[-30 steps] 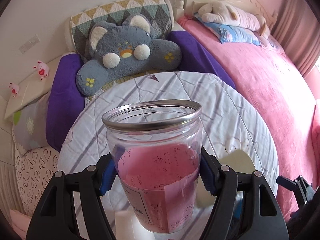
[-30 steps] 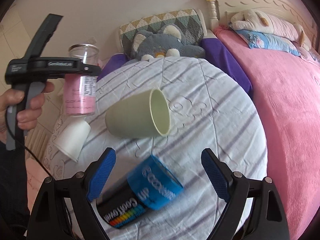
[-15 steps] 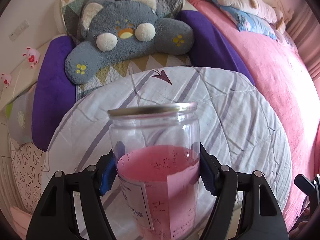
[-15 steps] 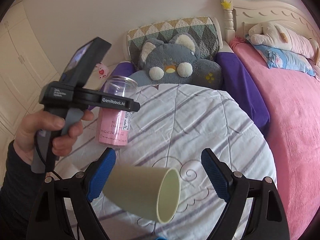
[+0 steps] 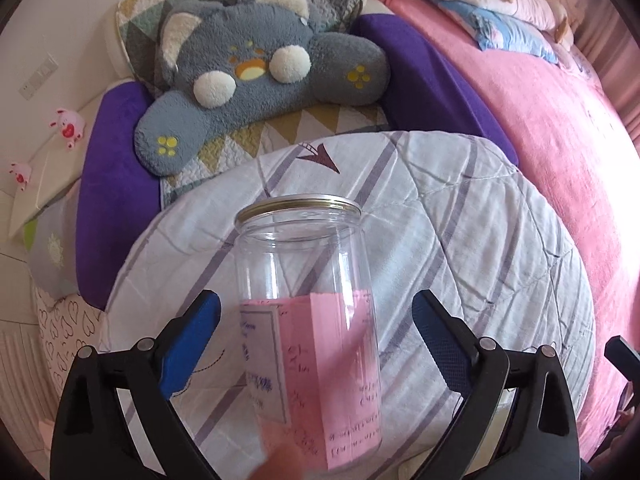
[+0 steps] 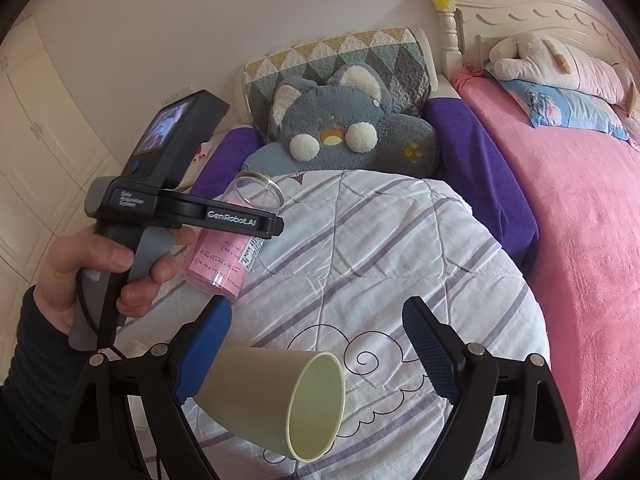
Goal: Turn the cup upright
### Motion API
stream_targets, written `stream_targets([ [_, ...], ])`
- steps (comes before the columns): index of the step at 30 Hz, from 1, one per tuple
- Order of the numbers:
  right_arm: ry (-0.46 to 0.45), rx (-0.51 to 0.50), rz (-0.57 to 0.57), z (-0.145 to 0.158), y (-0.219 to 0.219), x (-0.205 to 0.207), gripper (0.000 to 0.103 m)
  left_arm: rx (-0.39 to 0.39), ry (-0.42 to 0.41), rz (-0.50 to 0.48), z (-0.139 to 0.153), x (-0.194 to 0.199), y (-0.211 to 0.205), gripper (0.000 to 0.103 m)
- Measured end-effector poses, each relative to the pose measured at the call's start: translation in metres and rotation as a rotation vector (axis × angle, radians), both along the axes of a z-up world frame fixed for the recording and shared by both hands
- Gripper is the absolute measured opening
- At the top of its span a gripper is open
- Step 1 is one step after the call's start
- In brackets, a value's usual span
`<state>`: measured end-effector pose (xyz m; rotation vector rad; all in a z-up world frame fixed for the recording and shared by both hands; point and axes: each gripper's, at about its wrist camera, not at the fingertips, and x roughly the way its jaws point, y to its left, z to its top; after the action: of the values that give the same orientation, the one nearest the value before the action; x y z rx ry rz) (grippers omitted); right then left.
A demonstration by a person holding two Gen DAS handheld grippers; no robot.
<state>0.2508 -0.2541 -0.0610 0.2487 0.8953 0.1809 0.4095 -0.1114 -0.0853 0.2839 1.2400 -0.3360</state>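
Hand (image 6: 100, 276) grips left gripper (image 5: 316, 328) handle; fingers spread beside upright jar (image 5: 308, 320)

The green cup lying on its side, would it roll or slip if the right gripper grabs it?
The green cup lies on its side, tapered and smooth, so probably rolls in a curve and may slip. It looks empty, likely light. The soft quilt may damp rolling.

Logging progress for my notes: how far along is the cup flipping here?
Done: the clear jar stands upright on the quilt, free inside the open left claw. In hand: nothing gripped; the open right claw hovers by the green cup. Left: that cup lies on its side, mouth sideways, not yet flipped.
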Motion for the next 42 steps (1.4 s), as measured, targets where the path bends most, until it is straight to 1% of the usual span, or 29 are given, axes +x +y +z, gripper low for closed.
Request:
stream_targets([
  [4, -0.011, 0.005, -0.001, 0.006, 0.0, -0.004, 0.088, -0.033, -0.019, 0.034, 0.016, -0.007, 0.012, 0.098],
  [8, -0.021, 0.007, -0.009, 0.011, -0.003, -0.009, 0.088, -0.058, -0.071, 0.075, 0.036, -0.02, 0.029, 0.098],
  [12, -0.025, 0.007, -0.015, 0.013, -0.004, -0.013, 0.088, -0.054, -0.126, 0.119, 0.051, -0.035, 0.043, 0.098],
  [15, -0.018, 0.0, -0.014, 0.011, -0.004, -0.014, 0.088, -0.03, -0.172, 0.159, 0.059, -0.045, 0.05, 0.098],
  [21, -0.006, 0.003, -0.025, 0.008, -0.006, -0.015, 0.088, -0.003, -0.243, 0.182, 0.074, -0.064, 0.051, 0.098],
  [24, -0.004, 0.006, -0.022, 0.008, -0.005, -0.015, 0.088, 0.005, -0.263, 0.184, 0.079, -0.07, 0.051, 0.098],
  [28, -0.006, 0.003, -0.015, 0.009, -0.002, -0.015, 0.088, -0.003, -0.269, 0.181, 0.083, -0.075, 0.05, 0.098],
  [33, -0.006, 0.002, -0.015, 0.009, -0.001, -0.014, 0.088, 0.01, -0.285, 0.177, 0.086, -0.082, 0.051, 0.098],
  [42, -0.005, -0.004, -0.016, 0.011, 0.003, -0.014, 0.088, 0.012, -0.311, 0.192, 0.094, -0.094, 0.058, 0.098],
])
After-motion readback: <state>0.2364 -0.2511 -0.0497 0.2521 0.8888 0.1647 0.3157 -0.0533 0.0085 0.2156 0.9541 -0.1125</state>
